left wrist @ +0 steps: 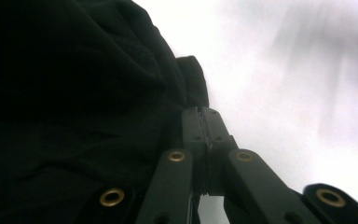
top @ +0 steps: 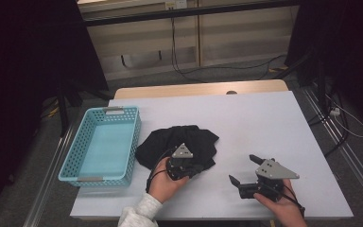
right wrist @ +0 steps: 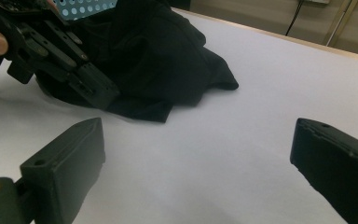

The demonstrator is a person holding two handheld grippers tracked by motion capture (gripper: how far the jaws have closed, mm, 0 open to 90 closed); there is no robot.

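A crumpled black cloth [top: 179, 137] lies on the white table top [top: 246, 123], just right of a light blue basket [top: 135, 137]. My left gripper [top: 199, 167] rests at the cloth's near right edge. In the left gripper view its jaws [left wrist: 204, 116] are pressed together against a fold of the cloth [left wrist: 74, 93]. The right gripper view shows that same gripper [right wrist: 100, 93] with its tip on the cloth's hem [right wrist: 168, 56]. My right gripper [top: 242, 168] hovers low over bare table to the right, jaws wide apart [right wrist: 196, 128], nothing between them.
The perforated blue basket [right wrist: 88, 7] has nothing in it and stands at the table's left edge. Bare white surface stretches to the right and behind the cloth. Beyond the far edge are cables on the floor [top: 203, 71] and dark curtains on both sides.
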